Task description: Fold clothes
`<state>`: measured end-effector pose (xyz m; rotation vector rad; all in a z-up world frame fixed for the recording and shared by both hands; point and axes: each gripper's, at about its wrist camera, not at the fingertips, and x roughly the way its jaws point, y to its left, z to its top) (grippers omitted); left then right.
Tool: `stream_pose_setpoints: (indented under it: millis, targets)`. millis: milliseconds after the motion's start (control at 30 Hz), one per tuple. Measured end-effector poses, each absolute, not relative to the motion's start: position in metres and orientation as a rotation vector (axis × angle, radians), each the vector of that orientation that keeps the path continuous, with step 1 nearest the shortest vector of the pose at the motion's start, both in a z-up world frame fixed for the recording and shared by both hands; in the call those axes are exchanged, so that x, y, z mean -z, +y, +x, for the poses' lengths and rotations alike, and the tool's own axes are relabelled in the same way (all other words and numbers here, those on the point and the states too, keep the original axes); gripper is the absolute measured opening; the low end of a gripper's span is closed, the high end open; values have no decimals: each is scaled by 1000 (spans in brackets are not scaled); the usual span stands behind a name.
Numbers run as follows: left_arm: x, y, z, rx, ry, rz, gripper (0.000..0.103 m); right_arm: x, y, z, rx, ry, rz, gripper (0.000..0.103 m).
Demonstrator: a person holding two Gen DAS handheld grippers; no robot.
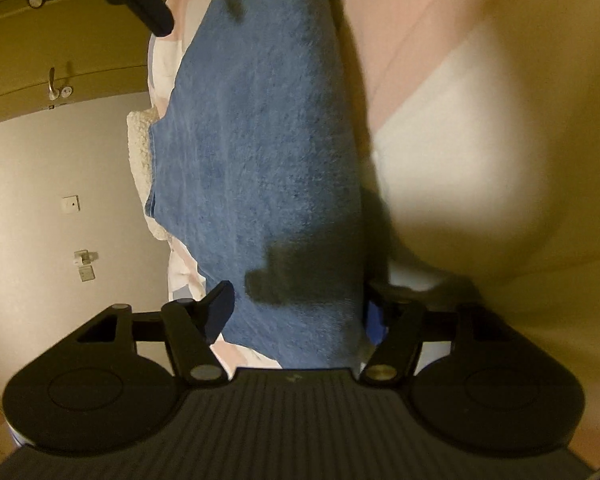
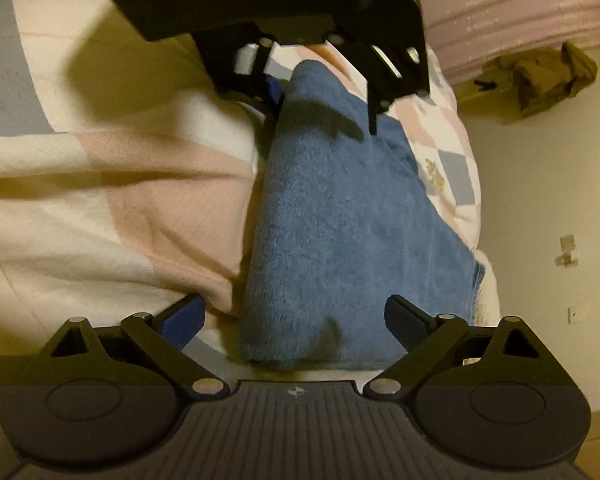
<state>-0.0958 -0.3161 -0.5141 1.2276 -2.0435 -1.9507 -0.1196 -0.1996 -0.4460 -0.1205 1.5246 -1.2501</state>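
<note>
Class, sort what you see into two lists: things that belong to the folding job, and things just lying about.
Belongs to the job:
blue towel
left claw, open
right claw, open
checked bedspread underneath

Lying about:
brown garment on the floor
wall hook

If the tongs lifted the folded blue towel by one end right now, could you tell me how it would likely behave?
The blue towel looks like thick terry, so it would probably droop and unfold rather than hold shape. Its fuzzy pile should grip well. The quilt under it seems soft, so a push would likely bunch the towel.
</note>
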Motion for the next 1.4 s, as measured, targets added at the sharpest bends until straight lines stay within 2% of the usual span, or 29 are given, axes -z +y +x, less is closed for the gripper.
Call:
stream_pose_setpoints:
  millis: [33, 67, 100, 133, 167, 300, 333, 400, 533, 667, 800, 933, 1067, 1133, 1200, 1233, 1333, 1400]
  targets:
    - [513, -319, -99, 1962, -2025, 1246, 55, 448, -201, -120, 1244, 1527, -129, 91]
    - [513, -321, -101, 1975, -2008, 1272, 48, 449, -202, -120, 1236, 1528, -134, 89]
    - [510, -320, -103, 1986, -1997, 1288, 41, 448, -205, -123, 1234, 1531, -120, 72]
    - [507, -320, -105, 1999, -1983, 1300, 39, 446, -209, -127, 1235, 1535, -94, 48]
    - [503, -319, -107, 2013, -1958, 1310, 35, 445, -214, -131, 1236, 1538, -68, 48]
    - [485, -315, -114, 2064, -1861, 1376, 31, 440, -220, -142, 1207, 1531, -51, 49]
    - [481, -314, -117, 2075, -1838, 1398, 29, 442, -218, -142, 1185, 1535, -69, 41]
    - [473, -313, -122, 2095, -1793, 1442, 23, 440, -216, -146, 1139, 1519, -42, 33]
    - [442, -317, -134, 2153, -1642, 1547, 21, 400, -229, -173, 1103, 1387, 158, 21]
    - [402, -323, -153, 2218, -1468, 1652, 19, 345, -253, -225, 1049, 1186, 423, 20]
    - [344, -346, -191, 2303, -1195, 1786, 18, 302, -293, -301, 953, 955, 743, 19]
    - [290, -375, -225, 2388, -924, 1827, 18, 277, -321, -375, 832, 779, 925, 19]
    - [263, -408, -294, 2375, -790, 1809, 19, 268, -356, -450, 746, 687, 1039, 19]
    - [257, -430, -331, 2349, -688, 1763, 26, 269, -376, -491, 741, 667, 1081, 19]
    - [249, -454, -367, 2322, -558, 1686, 38, 273, -401, -535, 764, 658, 1123, 19]
    - [244, -467, -383, 2324, -465, 1631, 38, 277, -411, -554, 777, 659, 1139, 19]
    - [230, -505, -413, 2271, -59, 1360, 50, 303, -445, -600, 817, 690, 1181, 19]
    - [231, -521, -419, 2183, 187, 1205, 50, 330, -470, -621, 835, 731, 1231, 19]
